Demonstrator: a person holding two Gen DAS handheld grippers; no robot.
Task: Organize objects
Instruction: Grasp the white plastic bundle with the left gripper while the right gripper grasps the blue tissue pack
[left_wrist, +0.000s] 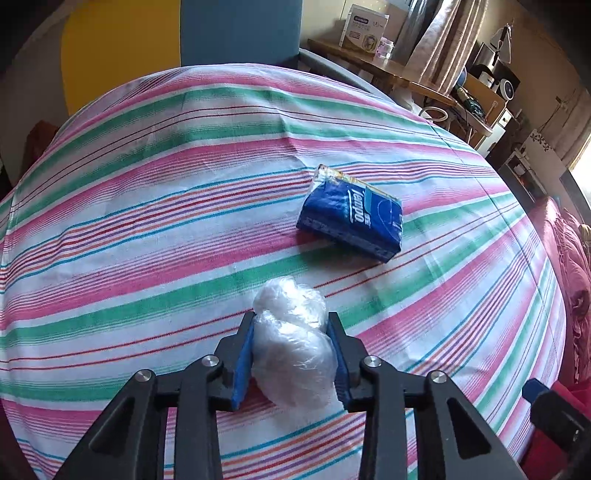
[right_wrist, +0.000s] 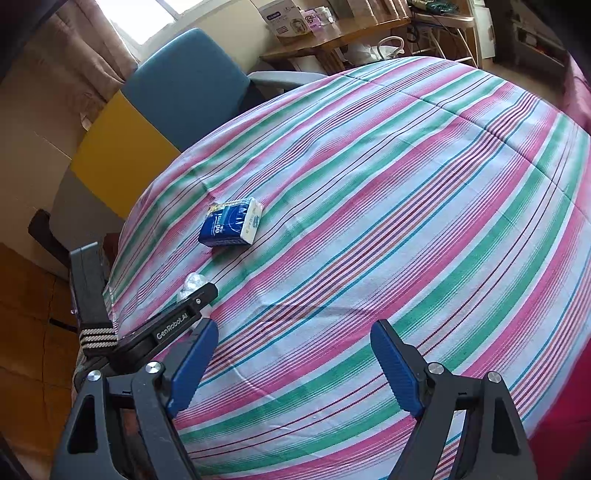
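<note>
**Plastic wad held in left gripper, tissue pack still loose**

A crumpled clear plastic bag (left_wrist: 291, 343) is pinched between the blue pads of the left gripper (left_wrist: 291, 325), over the striped tablecloth (left_wrist: 147, 206), just short of the Tempo tissue pack (left_wrist: 351, 218). The wad is judged very light, soft and springy – likely slippery film, so a mid-bulk pinch is sounder than a grip on a loose edge. The pack is judged light and squashable – best taken across its short sides; one end looks torn open.

The right gripper (right_wrist: 293, 363) is spread wide with nothing between its pads, well apart from the pack (right_wrist: 231, 223) on the near side. Beyond the pack the cloth lies bare as far as the blue chair (right_wrist: 184, 85); to the pack's left the table edge is near, so room there is tight.
</note>
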